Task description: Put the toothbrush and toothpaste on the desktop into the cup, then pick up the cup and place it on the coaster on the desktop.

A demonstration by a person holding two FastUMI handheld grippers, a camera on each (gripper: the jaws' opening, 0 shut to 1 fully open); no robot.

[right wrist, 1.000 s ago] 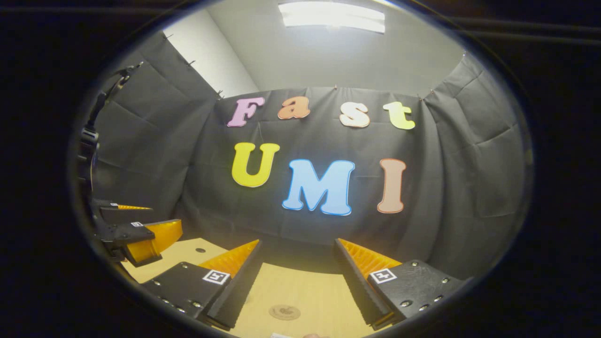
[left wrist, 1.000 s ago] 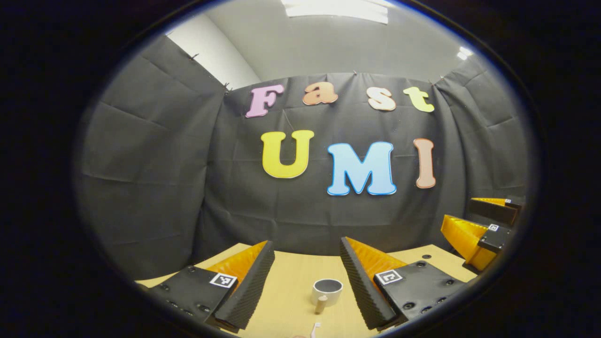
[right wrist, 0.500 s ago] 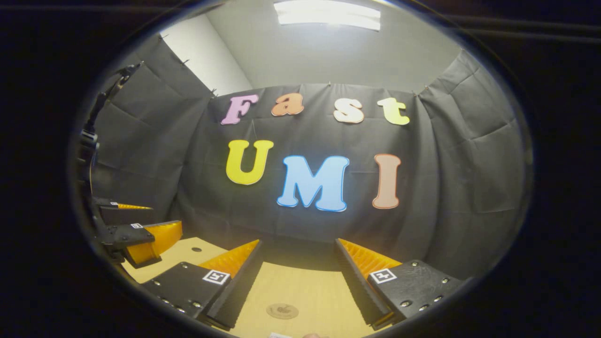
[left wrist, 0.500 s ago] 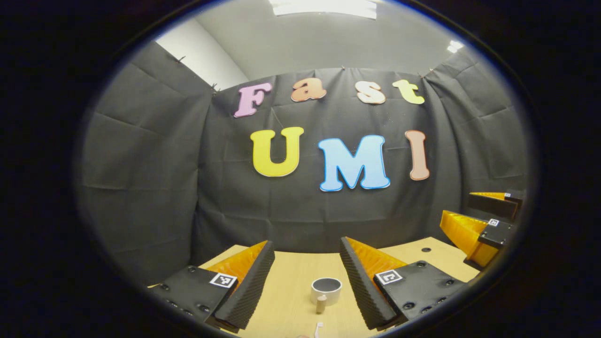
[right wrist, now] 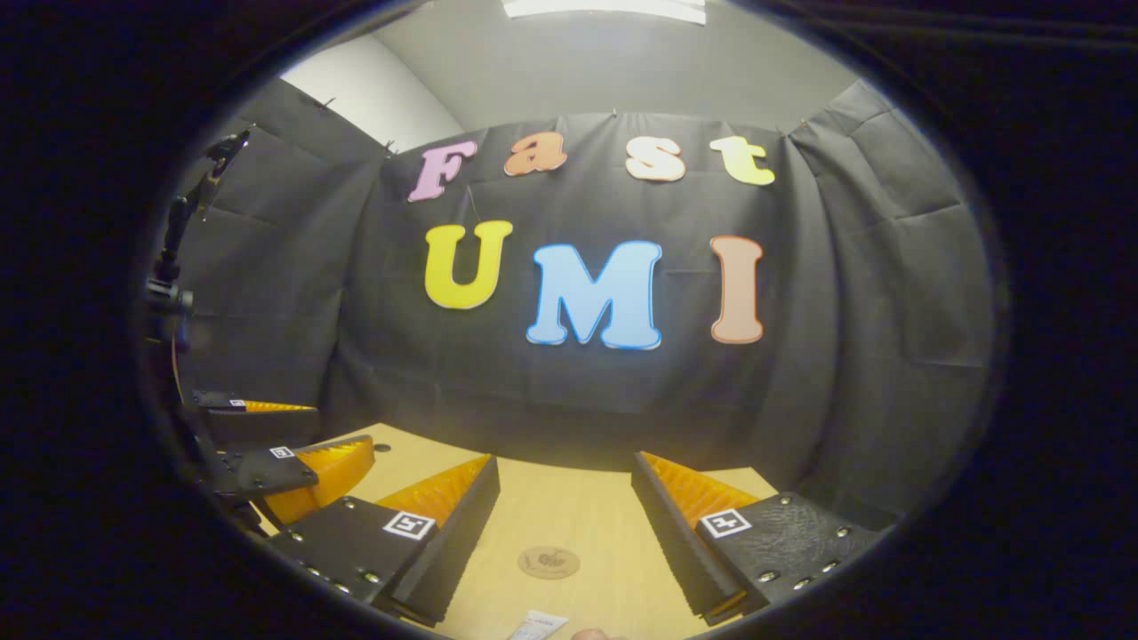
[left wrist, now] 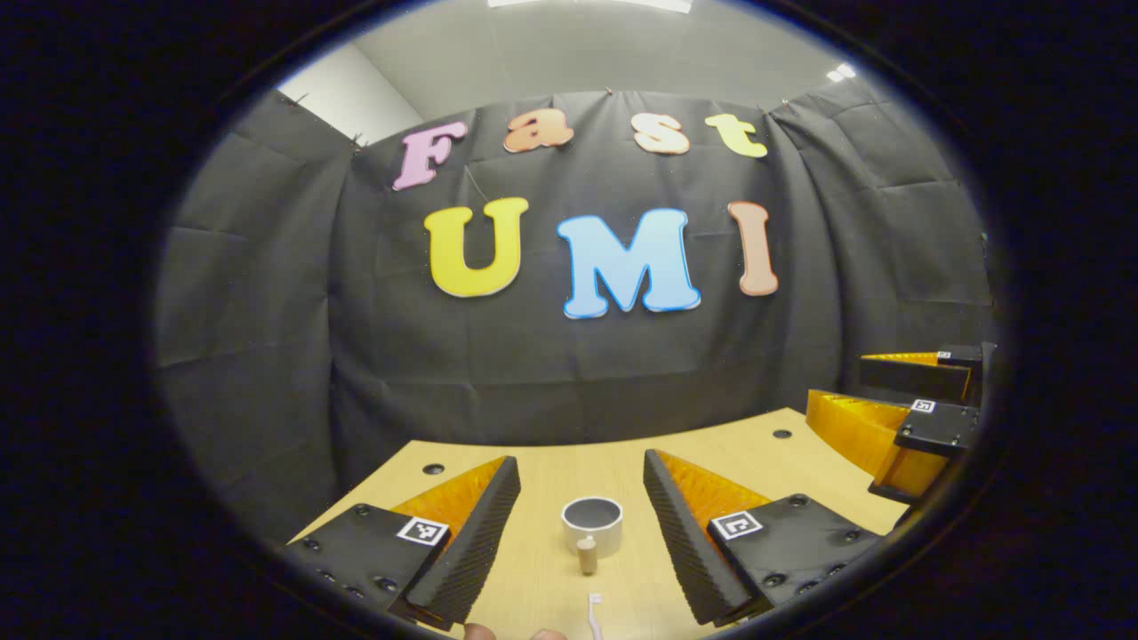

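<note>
A white cup point(left wrist: 592, 525) with a wooden handle facing me stands upright on the wooden desktop point(left wrist: 542, 578), between and beyond the wide-apart fingers of my open left gripper point(left wrist: 582, 476). The white head of a toothbrush point(left wrist: 594, 613) lies just in front of the cup, near the bottom edge. In the right gripper view a round brown coaster point(right wrist: 548, 562) lies on the desktop point(right wrist: 569, 516), ahead of my open right gripper point(right wrist: 564, 471). A white end of the toothpaste point(right wrist: 538, 626) shows at the bottom edge. Both grippers are empty.
The right gripper point(left wrist: 907, 418) appears at the far right of the left gripper view, and the left gripper point(right wrist: 284, 458) at the far left of the right gripper view. Small dark holes point(left wrist: 433, 468) dot the desktop. Black cloth walls close the back.
Both cameras have tilted downward, so more of the desktop shows. The cup, toothbrush head, coaster and toothpaste end sit higher in their views. Neither gripper has closed.
</note>
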